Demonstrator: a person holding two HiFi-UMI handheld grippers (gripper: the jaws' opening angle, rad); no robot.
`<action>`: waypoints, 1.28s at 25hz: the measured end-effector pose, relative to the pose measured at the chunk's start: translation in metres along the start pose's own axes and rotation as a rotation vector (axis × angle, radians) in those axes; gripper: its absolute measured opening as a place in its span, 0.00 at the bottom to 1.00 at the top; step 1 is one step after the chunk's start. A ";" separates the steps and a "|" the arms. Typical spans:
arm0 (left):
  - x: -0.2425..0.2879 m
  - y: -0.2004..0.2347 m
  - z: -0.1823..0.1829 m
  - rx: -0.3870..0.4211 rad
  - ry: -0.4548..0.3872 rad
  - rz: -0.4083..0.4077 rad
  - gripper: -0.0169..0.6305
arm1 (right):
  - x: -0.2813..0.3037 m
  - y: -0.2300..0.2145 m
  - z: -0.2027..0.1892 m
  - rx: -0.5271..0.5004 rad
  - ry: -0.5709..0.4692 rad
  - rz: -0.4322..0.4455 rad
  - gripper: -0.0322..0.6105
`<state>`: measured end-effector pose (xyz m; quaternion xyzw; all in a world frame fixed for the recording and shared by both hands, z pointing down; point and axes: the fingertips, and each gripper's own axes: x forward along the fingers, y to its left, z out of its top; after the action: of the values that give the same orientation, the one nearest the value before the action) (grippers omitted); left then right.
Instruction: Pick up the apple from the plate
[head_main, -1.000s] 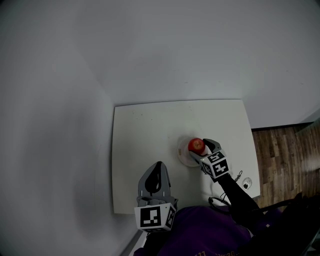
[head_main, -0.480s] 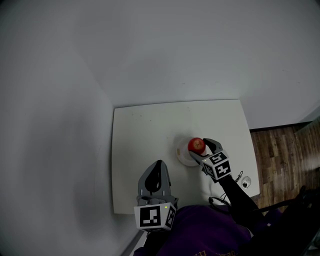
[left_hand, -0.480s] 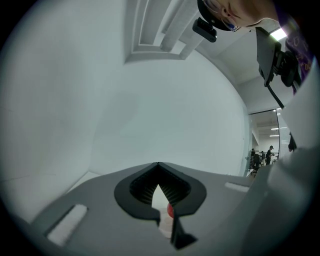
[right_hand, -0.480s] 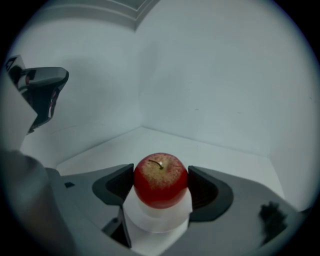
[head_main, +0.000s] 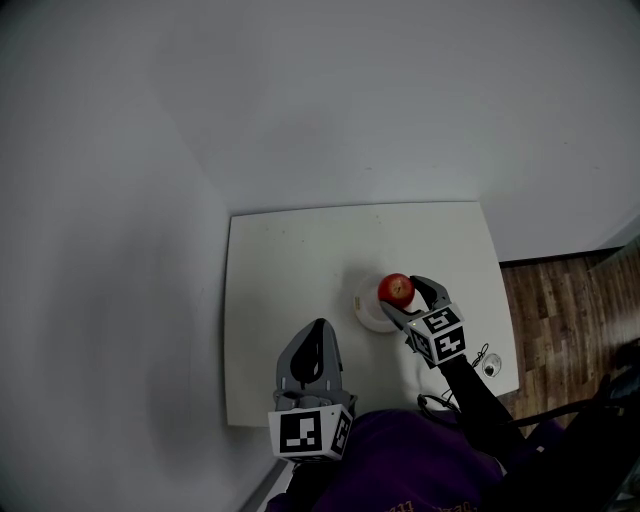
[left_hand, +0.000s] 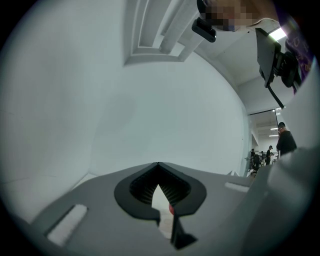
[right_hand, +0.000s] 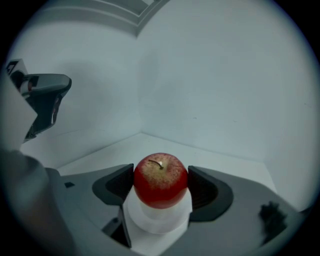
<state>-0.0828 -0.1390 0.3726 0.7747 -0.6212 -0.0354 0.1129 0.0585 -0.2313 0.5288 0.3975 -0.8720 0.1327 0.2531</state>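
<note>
Lifting is just starting: right tongs (head_main: 403, 297) clamping apple (right_hand: 160, 180), now sitting slightly higher over plate (right_hand: 157, 220) than a second ago; left tongs (head_main: 316, 332) idling, jaws together.

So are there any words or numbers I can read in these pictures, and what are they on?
No words or numbers can be read.
Black-and-white square markers on the cubes of the left gripper and right gripper: patterns, not letters.
Faint yellowish print on the purple garment: cut off, too small to read.
Round red apple, white plate: no print.
</note>
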 end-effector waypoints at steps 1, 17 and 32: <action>0.000 0.000 0.000 0.000 0.000 0.000 0.03 | -0.002 0.001 0.003 -0.005 -0.008 0.000 0.58; -0.001 -0.005 0.004 0.011 -0.009 -0.006 0.03 | -0.038 0.001 0.045 0.030 -0.153 -0.026 0.58; -0.002 -0.009 0.011 0.019 -0.028 -0.020 0.03 | -0.085 0.006 0.102 0.014 -0.374 -0.030 0.58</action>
<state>-0.0763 -0.1368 0.3602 0.7814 -0.6151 -0.0416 0.0964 0.0666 -0.2188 0.3967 0.4297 -0.8969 0.0586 0.0860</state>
